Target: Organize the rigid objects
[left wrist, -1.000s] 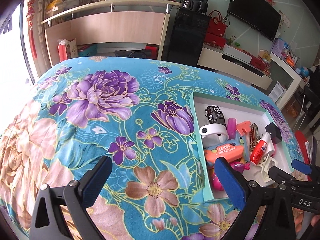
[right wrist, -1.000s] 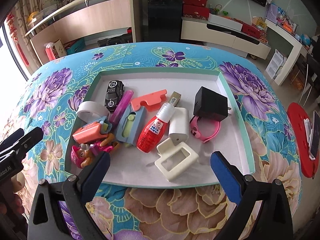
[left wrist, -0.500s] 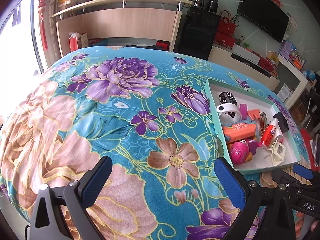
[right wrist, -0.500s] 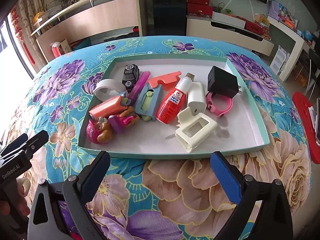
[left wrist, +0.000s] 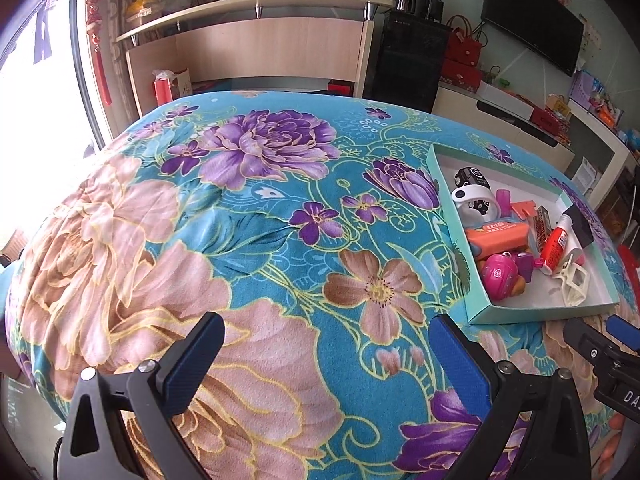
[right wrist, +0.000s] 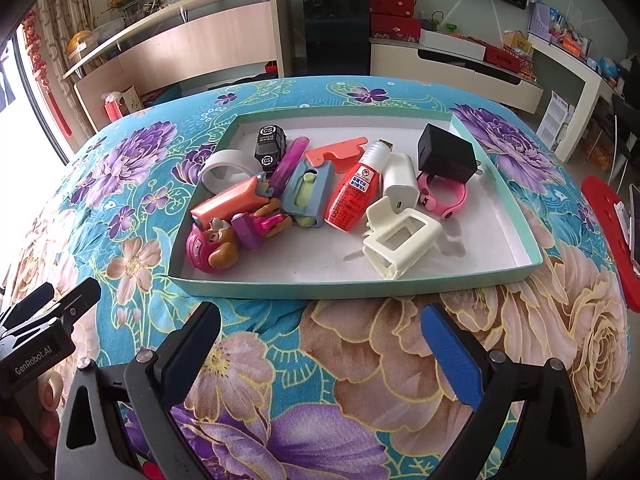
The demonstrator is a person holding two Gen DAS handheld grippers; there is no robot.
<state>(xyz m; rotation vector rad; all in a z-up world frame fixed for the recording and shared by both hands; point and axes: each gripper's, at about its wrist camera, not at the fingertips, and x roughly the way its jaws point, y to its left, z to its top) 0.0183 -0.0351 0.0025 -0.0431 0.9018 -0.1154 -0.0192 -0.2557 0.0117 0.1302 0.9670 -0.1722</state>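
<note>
A tray (right wrist: 352, 286) sits on the cloth-covered table (right wrist: 360, 360), far of the right gripper (right wrist: 320, 344) and right of the left gripper (left wrist: 326, 354). In the tray — toy car (right wrist: 271, 148) at the far left, figurine (right wrist: 212, 246) near left, glue bottle (right wrist: 354, 192) mid, charger (right wrist: 448, 154) far right, frame (right wrist: 400, 242) nearest.
</note>
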